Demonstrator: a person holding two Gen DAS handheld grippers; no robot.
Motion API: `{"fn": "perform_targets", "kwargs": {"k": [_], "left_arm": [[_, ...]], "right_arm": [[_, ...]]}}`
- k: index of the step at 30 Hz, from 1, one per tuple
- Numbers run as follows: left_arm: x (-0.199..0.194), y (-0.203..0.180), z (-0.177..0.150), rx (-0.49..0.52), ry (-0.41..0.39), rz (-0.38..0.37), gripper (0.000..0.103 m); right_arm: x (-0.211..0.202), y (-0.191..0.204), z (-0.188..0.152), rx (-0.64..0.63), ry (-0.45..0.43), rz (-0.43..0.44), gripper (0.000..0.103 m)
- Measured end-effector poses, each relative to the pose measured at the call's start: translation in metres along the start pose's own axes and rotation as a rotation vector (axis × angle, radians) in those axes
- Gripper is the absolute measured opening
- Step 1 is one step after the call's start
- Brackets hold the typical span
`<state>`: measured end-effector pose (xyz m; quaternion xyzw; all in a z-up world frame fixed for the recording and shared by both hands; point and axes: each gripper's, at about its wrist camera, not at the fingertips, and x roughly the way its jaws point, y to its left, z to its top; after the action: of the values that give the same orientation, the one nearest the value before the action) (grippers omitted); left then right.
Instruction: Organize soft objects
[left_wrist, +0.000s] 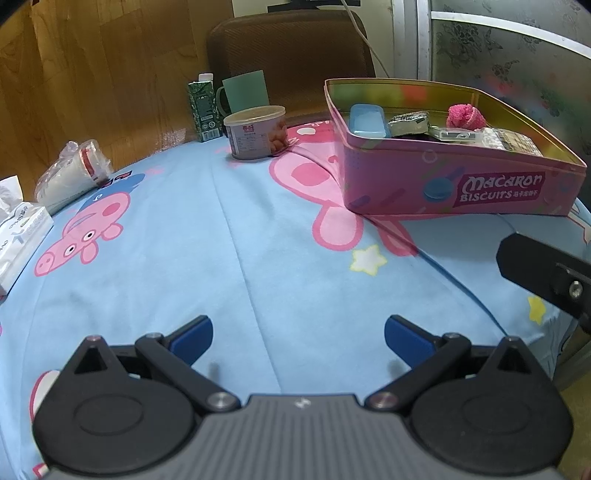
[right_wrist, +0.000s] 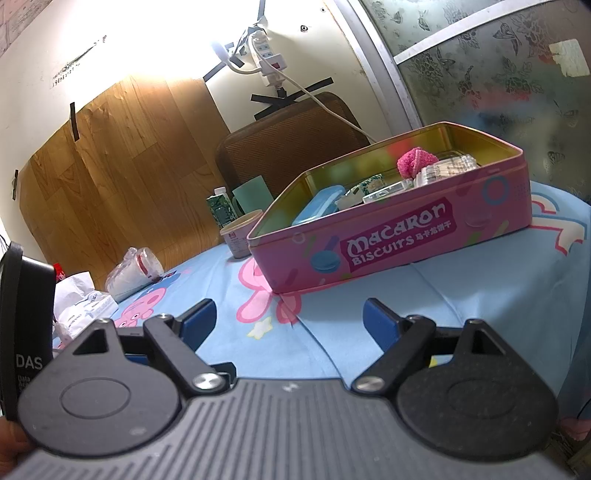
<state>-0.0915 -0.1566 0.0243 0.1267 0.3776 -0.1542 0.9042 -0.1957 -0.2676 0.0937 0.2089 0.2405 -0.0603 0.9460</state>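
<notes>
A pink "Macaron Biscuits" tin stands open on the blue cartoon-print cloth at the right. It also shows in the right wrist view. Inside lie a fluffy pink soft item, a blue case, a foil packet and other small packs. My left gripper is open and empty, low over the cloth, short of the tin. My right gripper is open and empty, in front of the tin.
A round can, a green carton and a green mug stand at the back. A bagged cup and a tissue pack lie at the left. A brown chair back rises behind the table.
</notes>
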Motion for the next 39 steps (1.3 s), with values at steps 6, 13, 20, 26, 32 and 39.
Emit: {"fn": "perform_targets", "kwargs": {"k": [6, 13, 20, 26, 32, 39], "left_arm": [[-0.002, 0.0, 0.001, 0.004, -0.006, 0.004, 0.103], [-0.002, -0.001, 0.003, 0.005, -0.011, 0.011, 0.103], [-0.005, 0.0, 0.006, 0.001, -0.028, 0.022, 0.103], [-0.017, -0.004, 0.006, 0.03, -0.104, 0.077, 0.103], [-0.029, -0.006, 0.007, 0.029, -0.152, 0.07, 0.103], [-0.033, -0.001, 0.007, 0.0, -0.149, 0.081, 0.103]], "right_arm": [[0.0, 0.002, 0.001, -0.008, 0.003, 0.001, 0.089], [0.001, 0.002, 0.001, -0.01, 0.005, 0.0, 0.088], [0.001, 0.001, 0.003, -0.013, 0.001, 0.001, 0.088], [-0.003, 0.002, 0.003, -0.027, -0.025, -0.011, 0.088], [-0.008, 0.001, 0.004, -0.024, -0.035, -0.013, 0.088], [-0.015, 0.0, 0.004, -0.021, -0.053, -0.007, 0.088]]}}
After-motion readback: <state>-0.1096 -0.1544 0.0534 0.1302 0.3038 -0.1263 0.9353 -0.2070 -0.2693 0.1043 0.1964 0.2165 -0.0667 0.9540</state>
